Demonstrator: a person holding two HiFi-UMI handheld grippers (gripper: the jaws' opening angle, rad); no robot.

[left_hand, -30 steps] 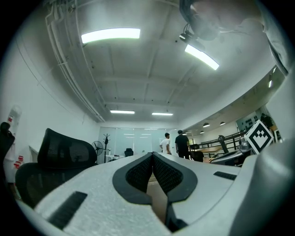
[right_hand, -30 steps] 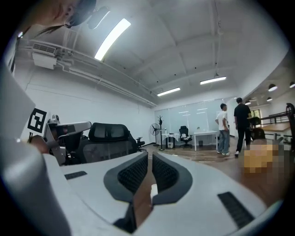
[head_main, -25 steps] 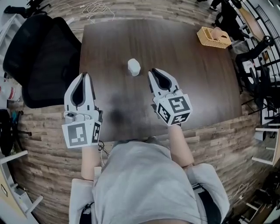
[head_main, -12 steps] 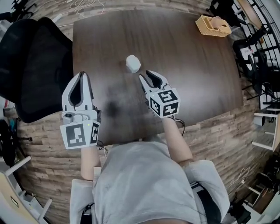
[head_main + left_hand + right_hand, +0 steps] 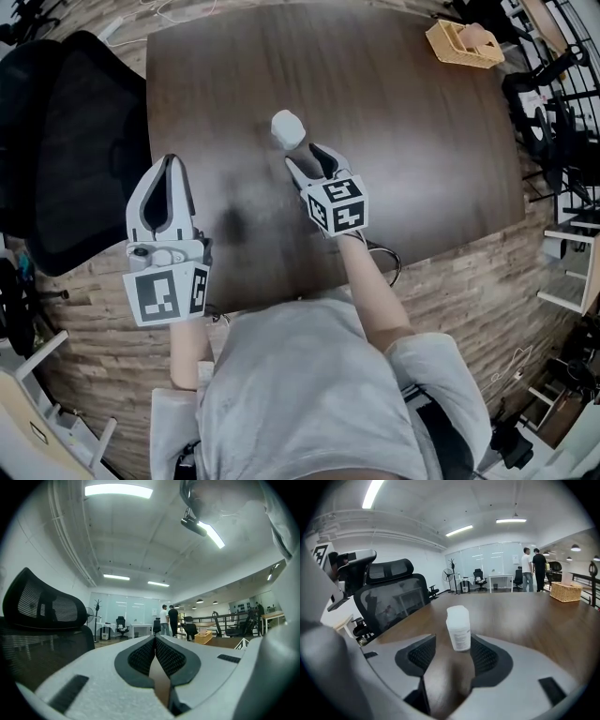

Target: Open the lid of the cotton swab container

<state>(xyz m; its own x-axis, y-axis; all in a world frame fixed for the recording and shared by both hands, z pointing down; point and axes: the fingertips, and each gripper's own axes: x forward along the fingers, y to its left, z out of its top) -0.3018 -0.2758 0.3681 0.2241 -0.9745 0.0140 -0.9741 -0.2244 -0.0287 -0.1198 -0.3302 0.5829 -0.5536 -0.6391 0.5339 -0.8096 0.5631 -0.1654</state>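
The cotton swab container (image 5: 288,128) is a small white tub with its lid on, upright on the dark wooden table (image 5: 412,150). In the right gripper view the container (image 5: 458,627) stands just past the jaw tips, in line with the gap, and the pads do not touch it. My right gripper (image 5: 305,161) is right behind it, its jaws opening wide with only bare table between them. My left gripper (image 5: 169,175) hovers at the table's left front, shut and empty, well away from the container. Seen from its own camera, the left gripper (image 5: 154,638) has its pads pressed together.
A wicker basket (image 5: 461,42) sits at the table's far right corner. A black mesh office chair (image 5: 66,131) stands against the table's left side. The table's front edge runs just behind my grippers. Two people stand far off in the room (image 5: 533,569).
My right gripper has moved forward and left up to the container, and its jaws have gone from shut to wide apart. The left gripper has hardly moved.
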